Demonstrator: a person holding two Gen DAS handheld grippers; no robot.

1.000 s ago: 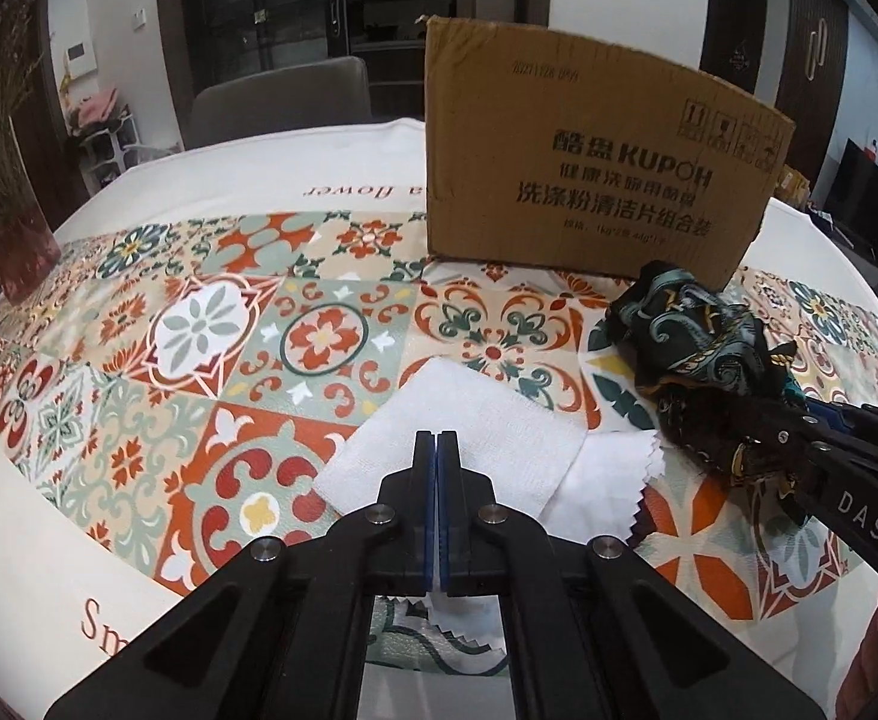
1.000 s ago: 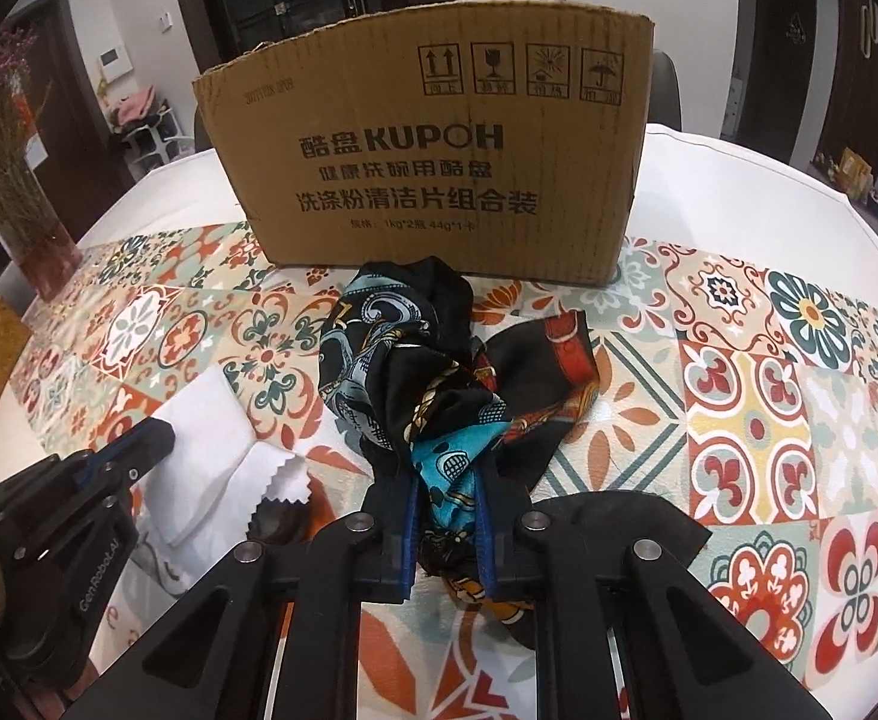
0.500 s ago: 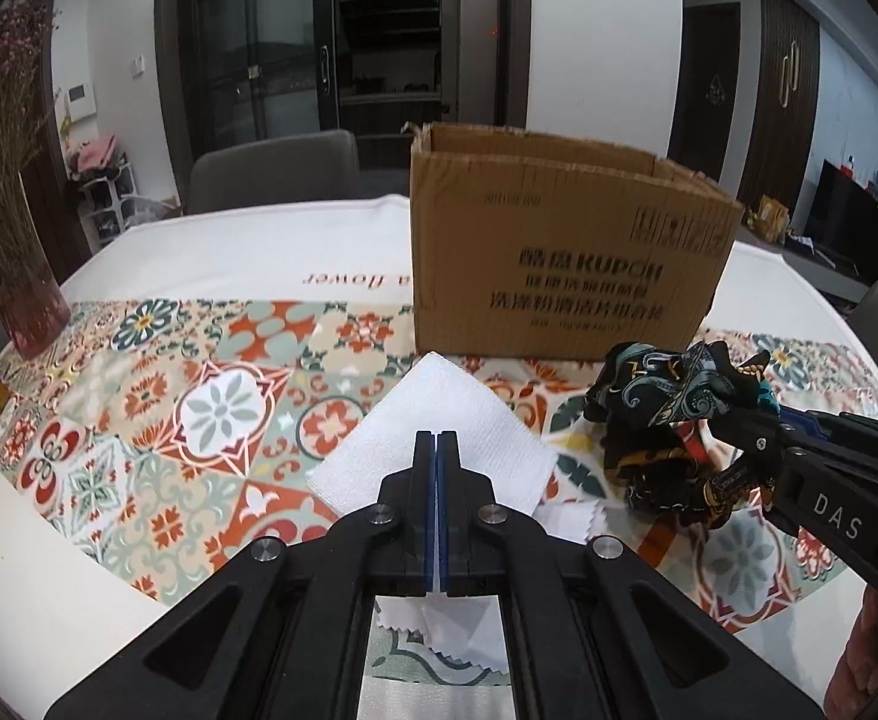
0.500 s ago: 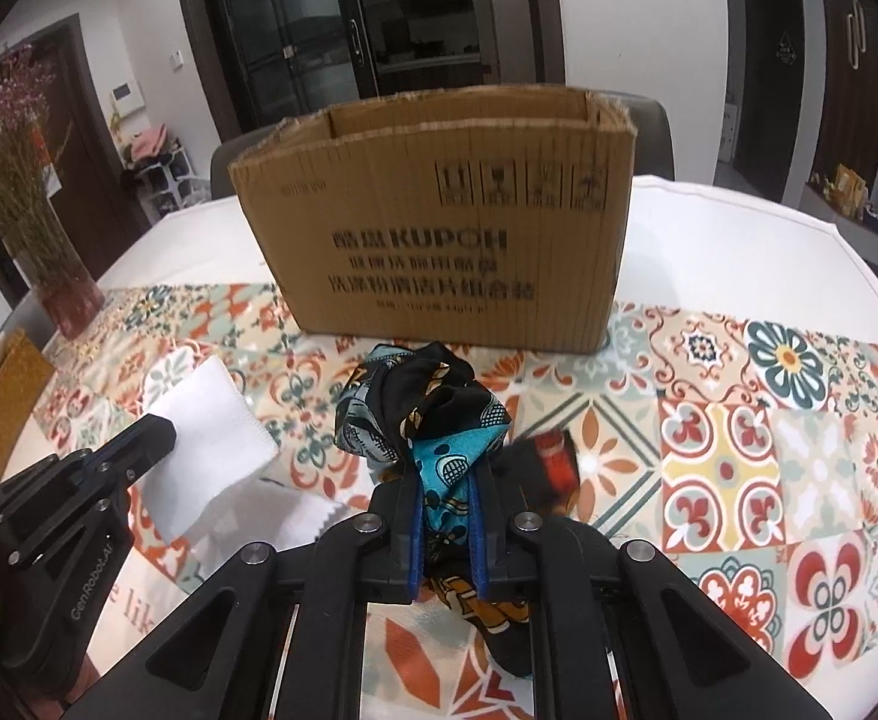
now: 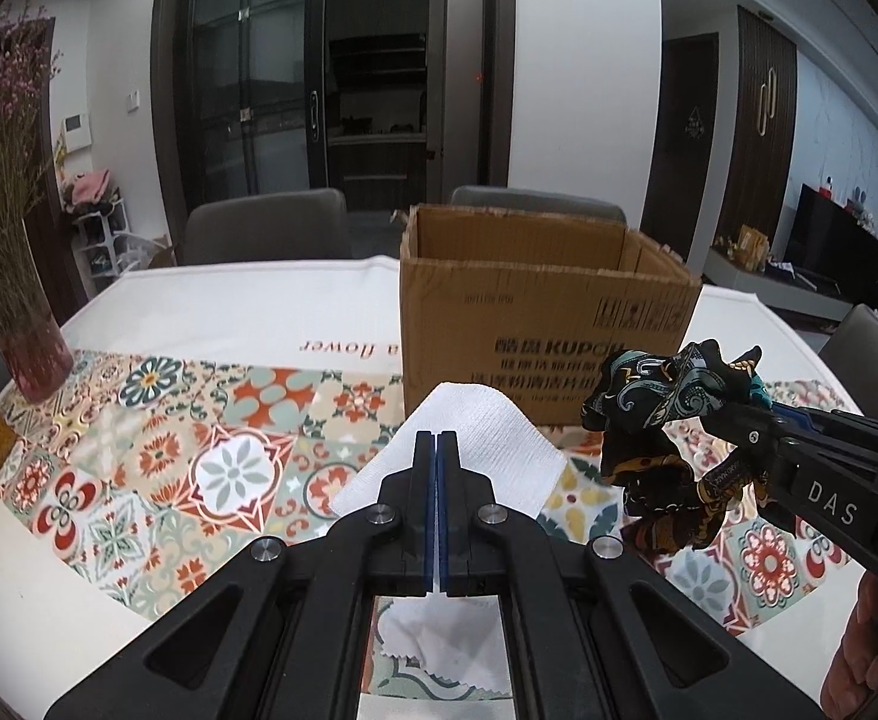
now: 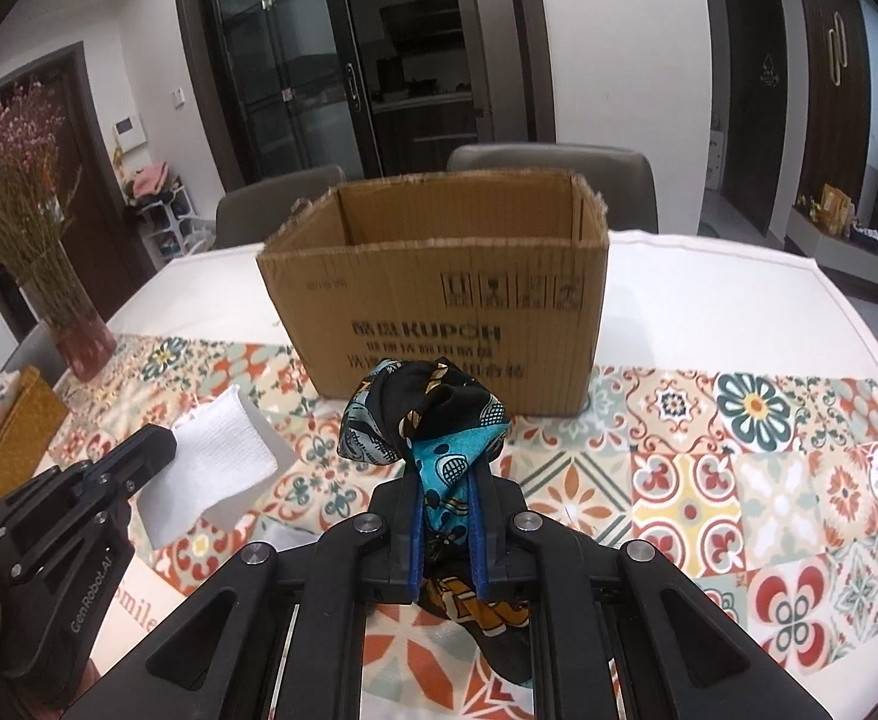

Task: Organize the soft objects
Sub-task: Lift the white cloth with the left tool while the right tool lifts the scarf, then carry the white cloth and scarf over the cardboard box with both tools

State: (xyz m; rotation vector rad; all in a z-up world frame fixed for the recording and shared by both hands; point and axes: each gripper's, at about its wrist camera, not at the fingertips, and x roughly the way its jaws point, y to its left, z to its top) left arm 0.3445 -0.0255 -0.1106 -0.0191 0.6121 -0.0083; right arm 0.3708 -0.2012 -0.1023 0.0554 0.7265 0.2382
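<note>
Now, left tongs (image 5: pixel 437 450): pressed together on a white cloth (image 5: pixel 469 450), held above the table (image 5: pixel 229 294).
Right tongs (image 6: pixel 444 501): pinching a patterned silk scarf (image 6: pixel 424 420) bunched at their tips, its tail dangling.
Cardboard box (image 6: pixel 439 294): open-topped, at 12 o'clock beyond both.
Risk: the trailing scarf tail may catch the box's near wall; the thin cloth could slip from its narrow pinch.

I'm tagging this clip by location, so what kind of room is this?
Most likely a home dining room: a table with a patterned tile-print cloth, upholstered chairs around it, a vase of dried flowers, and dark glass doors behind.
</note>
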